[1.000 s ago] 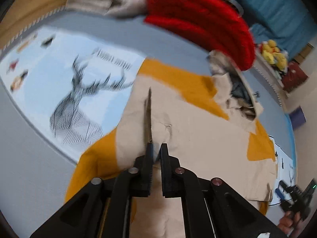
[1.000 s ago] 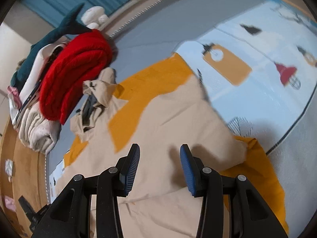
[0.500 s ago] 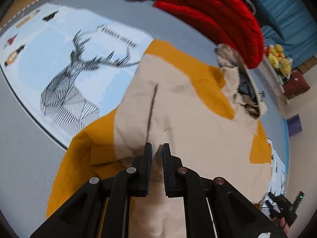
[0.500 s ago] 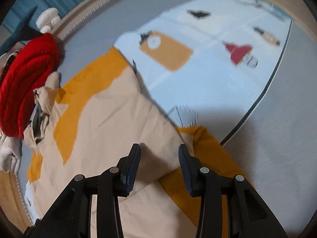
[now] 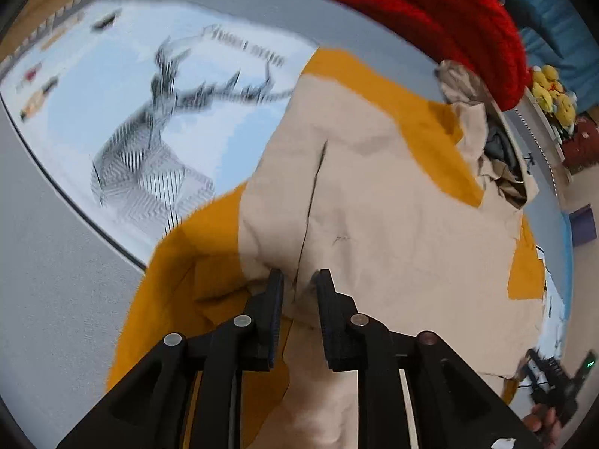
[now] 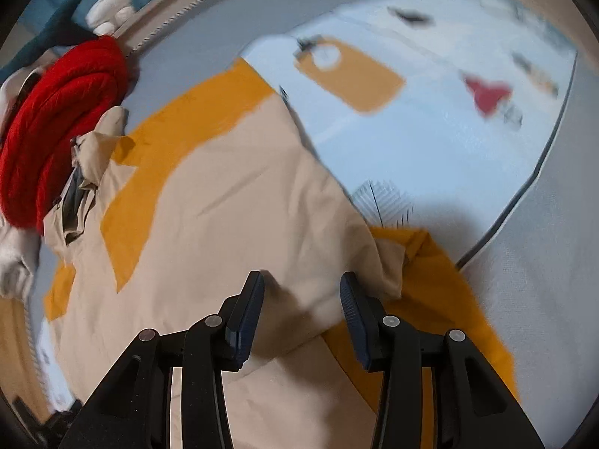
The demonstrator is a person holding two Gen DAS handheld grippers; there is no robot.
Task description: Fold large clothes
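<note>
A large beige and orange jacket point(image 5: 393, 205) lies spread on a printed mat; it also shows in the right wrist view point(image 6: 232, 202). Its collar end point(image 5: 498, 157) is bunched near a red knit pile. My left gripper point(image 5: 297, 280) hangs low over the beige fabric beside a folded edge, its jaws a little apart with a fabric ridge between them, not clamped. My right gripper point(image 6: 302, 286) is open above the beige panel near the jacket's folded orange corner point(image 6: 430, 273), holding nothing.
The mat point(image 5: 131, 112) has a deer print, with coloured pictures on it in the right wrist view point(image 6: 430, 119). A red knit garment point(image 5: 449, 18) and pale folded clothes point(image 6: 11, 254) lie at the far side. Yellow plush toys point(image 5: 554, 97) sit beyond.
My left gripper let go of the fabric edge it held raised and its jaws parted slightly. The edge dropped flat. My right gripper stayed open and shifted over the jacket's lower corner.
</note>
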